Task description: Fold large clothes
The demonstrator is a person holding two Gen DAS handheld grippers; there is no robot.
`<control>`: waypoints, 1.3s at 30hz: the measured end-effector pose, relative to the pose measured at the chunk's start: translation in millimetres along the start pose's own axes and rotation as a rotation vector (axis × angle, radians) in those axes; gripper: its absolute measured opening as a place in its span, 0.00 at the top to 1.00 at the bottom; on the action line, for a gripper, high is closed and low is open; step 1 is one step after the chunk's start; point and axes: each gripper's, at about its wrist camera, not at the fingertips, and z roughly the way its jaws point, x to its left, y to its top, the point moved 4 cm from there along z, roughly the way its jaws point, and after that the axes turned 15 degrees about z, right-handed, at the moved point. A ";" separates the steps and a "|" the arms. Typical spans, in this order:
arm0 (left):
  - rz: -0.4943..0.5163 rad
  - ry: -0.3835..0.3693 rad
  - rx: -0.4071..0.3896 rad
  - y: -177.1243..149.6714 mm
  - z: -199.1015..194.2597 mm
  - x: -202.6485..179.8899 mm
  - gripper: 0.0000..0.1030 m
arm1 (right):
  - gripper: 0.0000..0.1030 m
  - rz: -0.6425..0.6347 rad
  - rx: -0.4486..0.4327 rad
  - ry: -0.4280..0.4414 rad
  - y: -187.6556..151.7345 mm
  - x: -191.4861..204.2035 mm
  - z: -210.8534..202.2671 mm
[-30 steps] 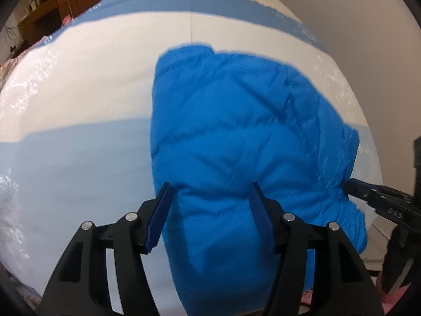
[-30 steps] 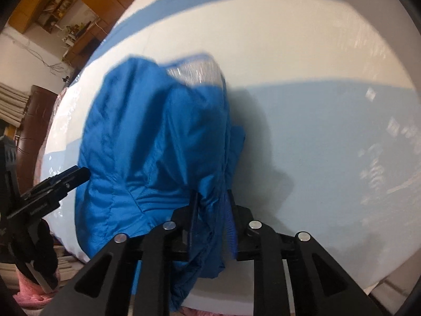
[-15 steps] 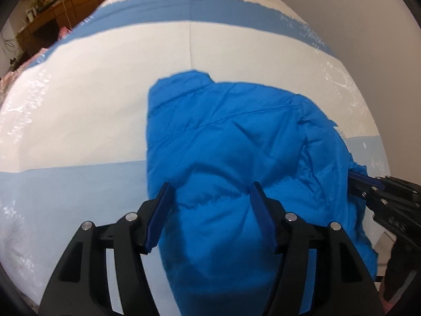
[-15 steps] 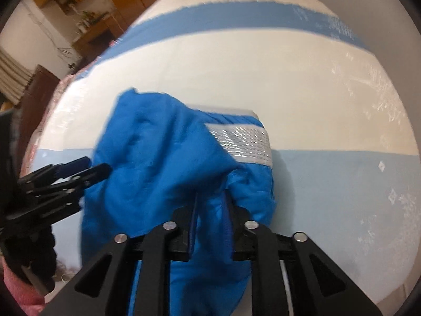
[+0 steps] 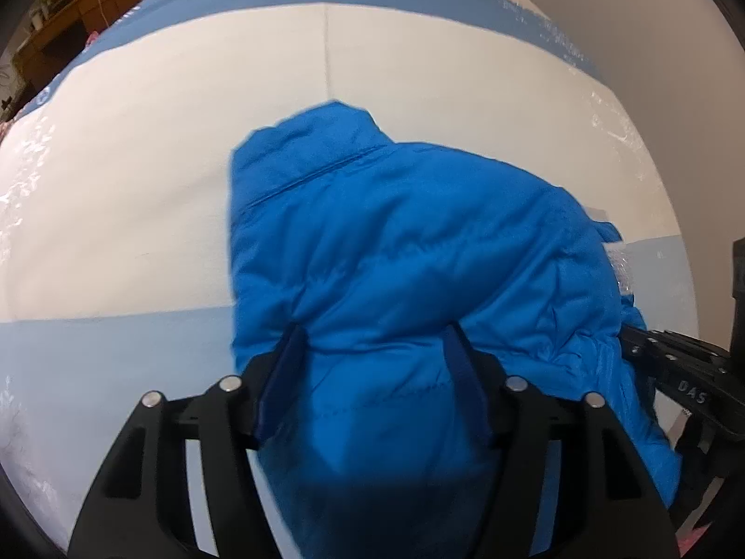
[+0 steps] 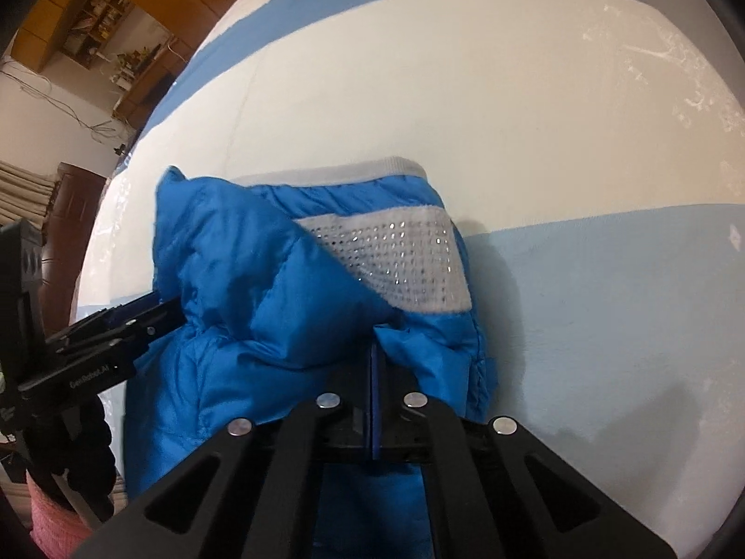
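Jacket [image 5: 419, 279] lowered onto bed [image 5: 139, 186]; right fingers [image 6: 375, 372] seemingly pinching fabric.

You have one puffy blue jacket [image 5: 409, 279] in front of you, and it lies on one big worktop [image 5: 139, 195] with stripes of white and blue. The jacket has one sparkly white band [image 6: 400, 261] across it and one grey stretchy edge [image 6: 344, 172] at the far end. You hold two grippers, a left gripper [image 5: 372, 349] and a right gripper [image 6: 375, 358], one in each hand, and each one has two jaws, so that makes four jaws in all.
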 end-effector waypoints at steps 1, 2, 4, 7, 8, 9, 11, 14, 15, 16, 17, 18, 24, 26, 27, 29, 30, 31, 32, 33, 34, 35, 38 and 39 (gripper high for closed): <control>0.003 0.008 -0.012 -3.4 -8.3 -2.2 0.45 | 0.92 -0.022 -0.028 0.006 -5.8 5.6 -15.7; 0.007 0.016 -0.028 -7.9 -18.2 -4.9 0.45 | 0.89 -0.054 -0.051 0.003 -11.7 11.4 -28.2; 0.014 0.015 -0.053 -22.2 -38.5 -13.3 0.45 | 0.86 -0.119 -0.084 -0.014 -28.9 20.7 -50.8; 0.030 0.011 -0.077 -47.2 -61.6 -27.9 0.45 | 0.86 -0.199 -0.087 0.010 -54.9 33.1 -72.9; 0.034 0.008 -0.080 -52.4 -65.7 -30.5 0.45 | 0.86 -0.235 -0.077 0.017 -67.6 37.7 -78.8; 0.039 0.007 -0.088 -61.3 -71.0 -37.1 0.46 | 0.86 -0.255 -0.068 0.014 -75.0 40.4 -79.6; 0.051 0.002 -0.097 -70.5 -74.4 -44.6 0.46 | 0.86 -0.287 -0.040 -0.019 -90.7 41.6 -73.4; 0.046 -0.007 -0.099 -85.5 -69.9 -50.5 0.46 | 0.86 -0.280 -0.024 -0.085 -101.4 24.9 -63.3; 0.037 -0.014 -0.088 -90.1 -64.7 -50.4 0.45 | 0.83 -0.260 -0.004 -0.088 -103.7 16.4 -57.1; 0.024 -0.024 -0.083 -93.5 -59.0 -49.6 0.42 | 0.82 -0.226 0.025 -0.081 -106.2 6.5 -48.9; 0.027 -0.021 -0.088 -96.2 -55.9 -49.1 0.42 | 0.82 -0.193 0.057 -0.065 -110.0 -3.8 -40.0; 0.039 -0.010 -0.090 -99.6 -55.0 -48.4 0.41 | 0.82 -0.180 0.070 -0.053 -111.5 -8.9 -32.6; 0.096 0.053 -0.093 -111.3 -40.9 -58.2 0.40 | 0.81 -0.124 0.069 -0.011 -126.7 -28.5 -5.5; 0.091 0.055 -0.097 -114.5 -41.1 -57.9 0.40 | 0.81 -0.125 0.067 -0.010 -126.1 -27.2 -6.4; 0.082 0.051 -0.096 -114.0 -42.8 -56.4 0.40 | 0.81 -0.127 0.072 -0.010 -124.5 -25.2 -8.6; 0.052 0.030 -0.099 -110.0 -50.2 -51.2 0.41 | 0.81 -0.120 0.090 0.007 -117.8 -23.5 -18.8; 0.032 0.009 -0.100 -106.3 -54.7 -46.7 0.43 | 0.81 -0.123 0.087 0.017 -115.9 -21.0 -27.2; 0.020 -0.003 -0.105 -102.2 -58.7 -43.9 0.43 | 0.81 -0.133 0.074 0.027 -110.5 -18.0 -36.7; 0.010 -0.003 -0.115 -96.6 -63.3 -38.8 0.43 | 0.81 -0.150 0.052 0.037 -105.6 -12.7 -47.9; 0.005 0.009 -0.123 -89.7 -64.8 -37.7 0.43 | 0.81 -0.163 0.031 0.041 -101.2 -8.3 -54.3; 0.000 0.029 -0.136 -78.3 -67.7 -33.0 0.43 | 0.78 -0.178 0.008 0.047 -94.1 -2.3 -61.6; -0.004 0.035 -0.145 -70.2 -69.7 -29.0 0.43 | 0.77 -0.191 -0.016 0.060 -84.6 4.8 -67.1; 0.006 0.051 -0.173 -39.3 -69.4 -21.5 0.43 | 0.77 -0.222 -0.078 0.070 -53.1 24.7 -70.1; 0.016 0.057 -0.173 -26.1 -65.1 -19.9 0.43 | 0.77 -0.232 -0.095 0.058 -48.3 28.4 -68.0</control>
